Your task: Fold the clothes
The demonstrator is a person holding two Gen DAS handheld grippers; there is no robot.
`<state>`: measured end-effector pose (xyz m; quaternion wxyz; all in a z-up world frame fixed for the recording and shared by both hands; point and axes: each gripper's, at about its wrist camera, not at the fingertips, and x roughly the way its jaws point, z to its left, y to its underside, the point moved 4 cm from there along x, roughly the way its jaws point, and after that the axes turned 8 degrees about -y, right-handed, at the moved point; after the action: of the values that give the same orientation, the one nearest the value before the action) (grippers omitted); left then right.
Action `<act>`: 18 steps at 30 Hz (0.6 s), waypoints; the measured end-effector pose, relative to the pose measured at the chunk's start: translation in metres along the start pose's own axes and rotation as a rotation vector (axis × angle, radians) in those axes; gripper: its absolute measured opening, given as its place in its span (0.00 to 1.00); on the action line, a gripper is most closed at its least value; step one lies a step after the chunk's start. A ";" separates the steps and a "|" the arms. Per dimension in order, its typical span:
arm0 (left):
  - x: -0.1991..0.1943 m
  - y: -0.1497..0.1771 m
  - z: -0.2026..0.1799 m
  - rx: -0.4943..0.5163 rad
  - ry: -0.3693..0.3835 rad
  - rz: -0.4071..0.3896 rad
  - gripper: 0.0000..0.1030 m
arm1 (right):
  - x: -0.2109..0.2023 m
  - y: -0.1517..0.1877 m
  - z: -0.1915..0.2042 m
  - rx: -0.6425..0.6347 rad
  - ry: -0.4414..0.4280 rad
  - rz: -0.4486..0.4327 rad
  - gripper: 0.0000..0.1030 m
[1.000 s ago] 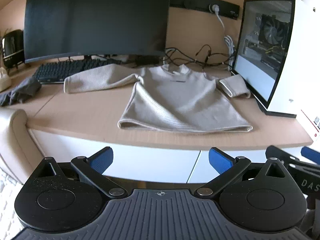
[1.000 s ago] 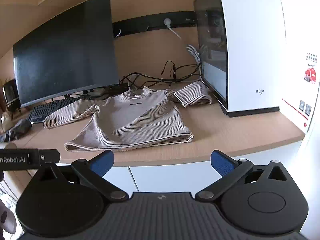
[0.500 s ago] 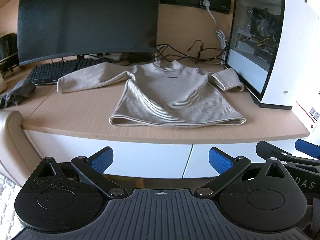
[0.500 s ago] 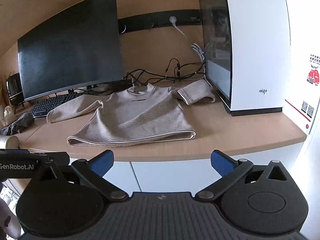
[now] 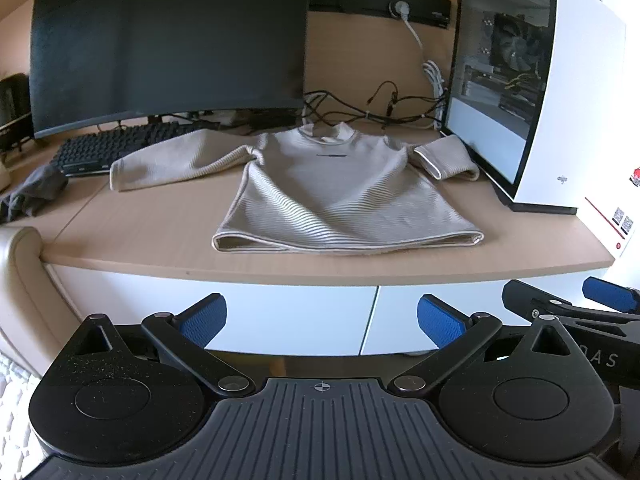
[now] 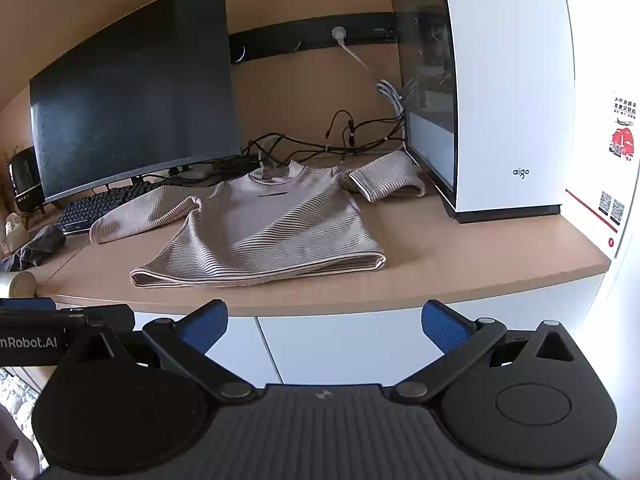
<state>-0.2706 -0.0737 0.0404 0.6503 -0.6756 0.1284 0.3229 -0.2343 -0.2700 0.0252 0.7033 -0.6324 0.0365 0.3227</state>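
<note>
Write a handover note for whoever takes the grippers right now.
Left gripper: open, empty, held short of the desk edge.
Right gripper: open, empty, also short of the desk edge.
Sweater: flat on the desk, face up, hem toward you. One sleeve lies spread toward the keyboard; the other sleeve is bunched against the PC case.
Done: sweater laid out; no fold visible.
Left: fold both sleeves in, then the body.

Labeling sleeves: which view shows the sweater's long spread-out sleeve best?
Left wrist view: the sleeve runs unobstructed from shoulder to cuff, near the keyboard. The right wrist view shows it whole too, but smaller and at a slant.
</note>
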 end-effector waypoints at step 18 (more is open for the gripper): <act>-0.005 0.004 0.005 -0.015 -0.023 0.000 1.00 | -0.001 0.002 0.001 -0.011 -0.020 0.004 1.00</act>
<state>-0.2780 -0.0703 0.0404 0.6467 -0.6766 0.1185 0.3317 -0.2360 -0.2698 0.0240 0.6993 -0.6330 0.0291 0.3307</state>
